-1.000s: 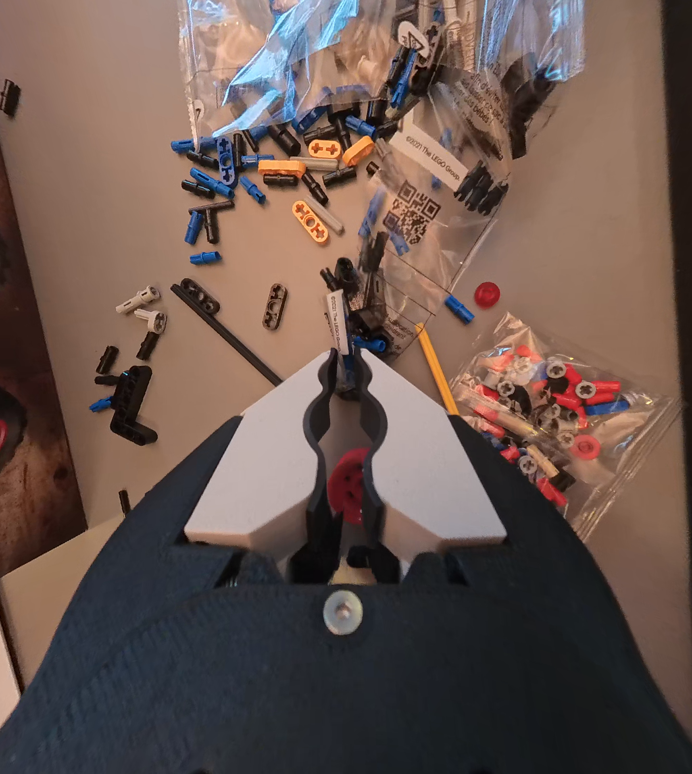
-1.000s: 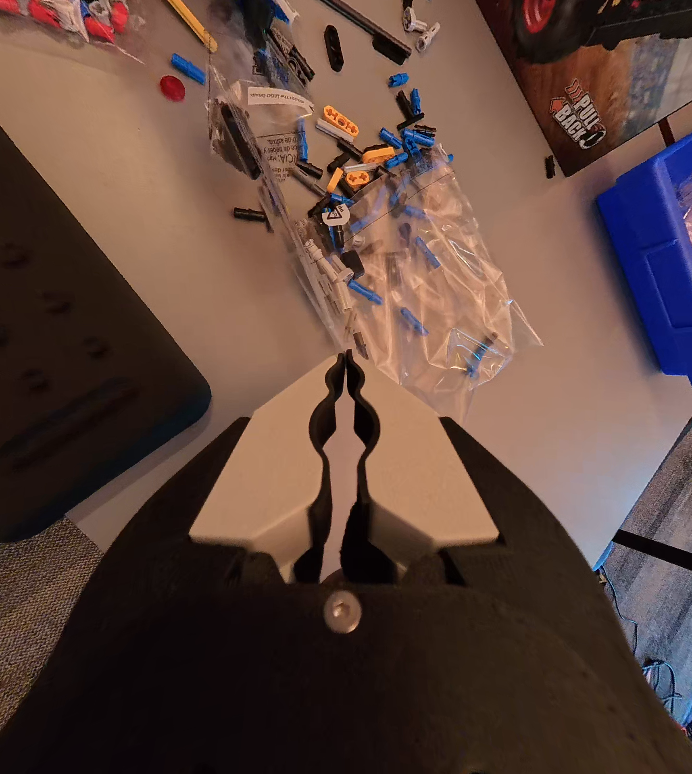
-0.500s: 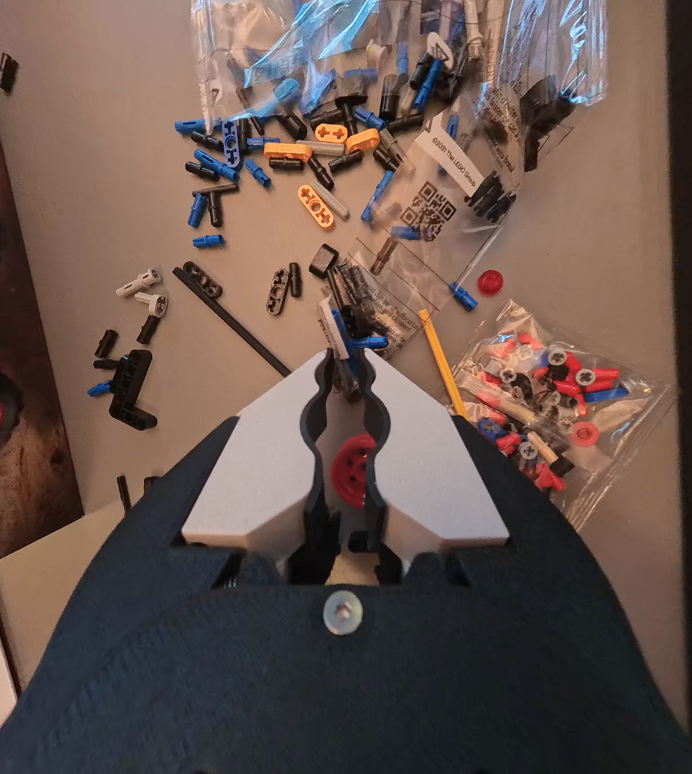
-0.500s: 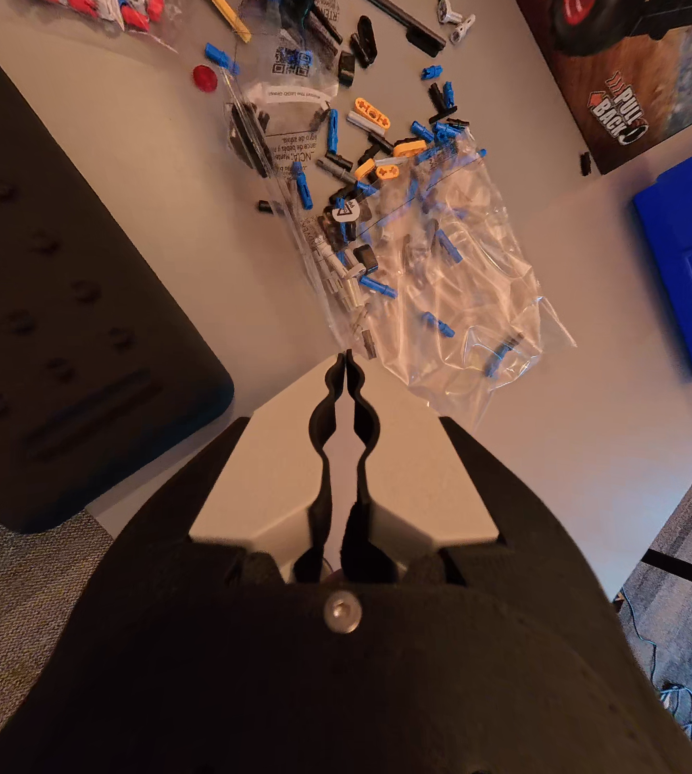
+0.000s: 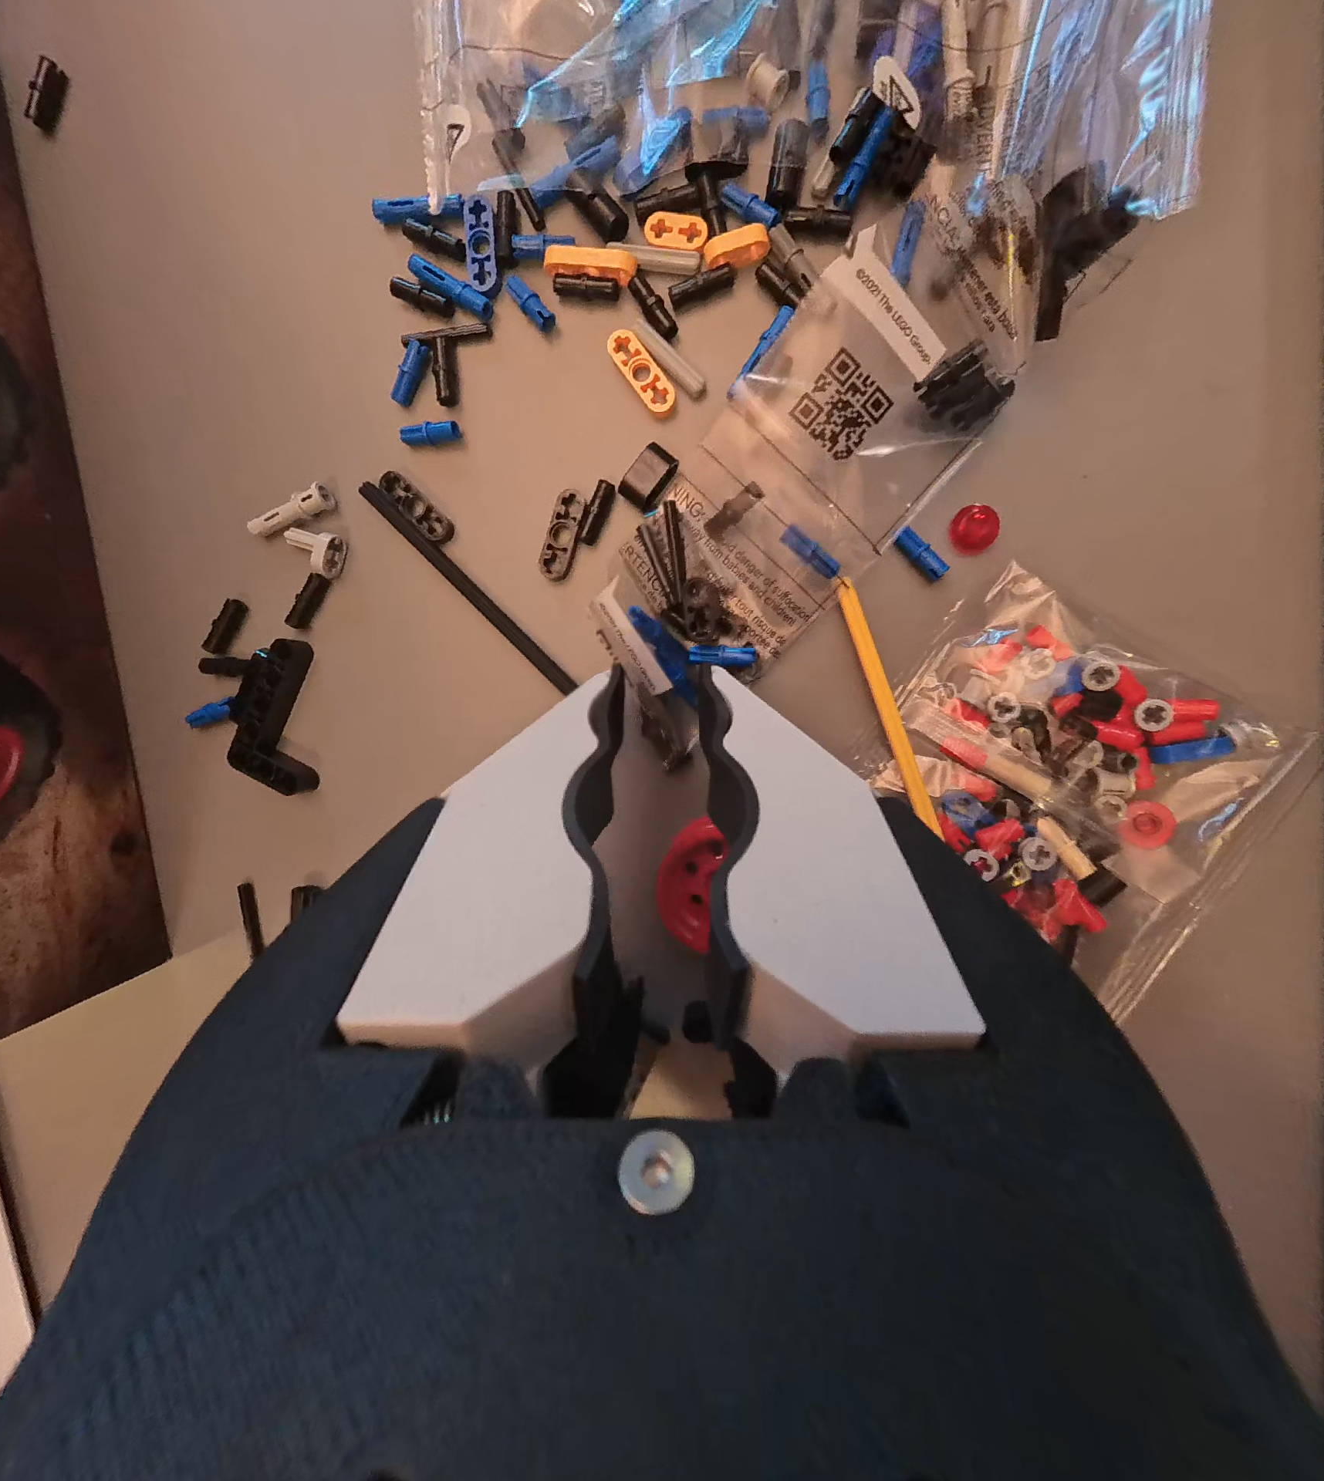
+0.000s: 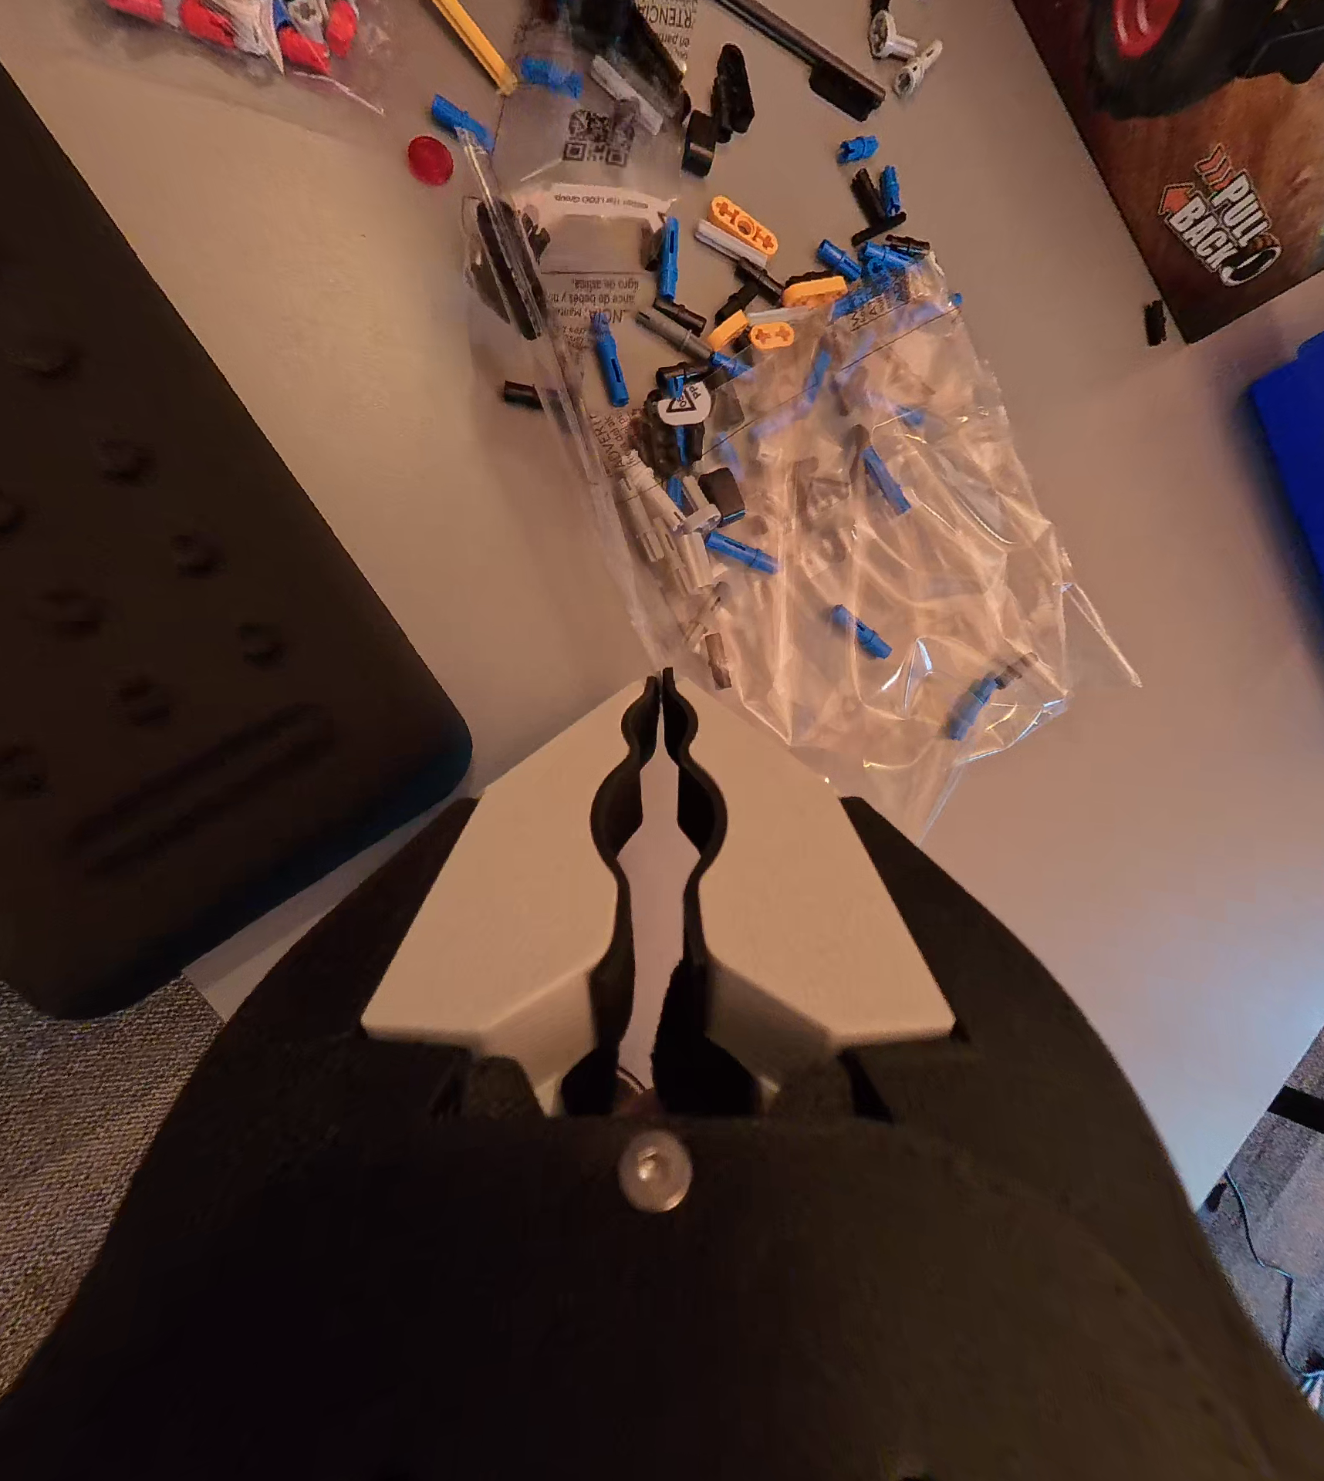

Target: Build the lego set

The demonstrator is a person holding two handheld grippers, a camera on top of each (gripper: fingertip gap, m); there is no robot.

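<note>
left gripper [image 5: 663, 681]: narrowly parted, a corner of the small clear bag [image 5: 723, 593] with black and blue pieces seen between its tips | right gripper [image 6: 660, 681]: tips pressed together on the edge of the large clear bag [image 6: 843, 513], blue and grey pins kept inside | sealed bag [image 5: 1060, 769]: red, blue, grey pieces | loose lego pieces [image 5: 562, 264]: scattered on the table [image 5: 202, 280]
</note>
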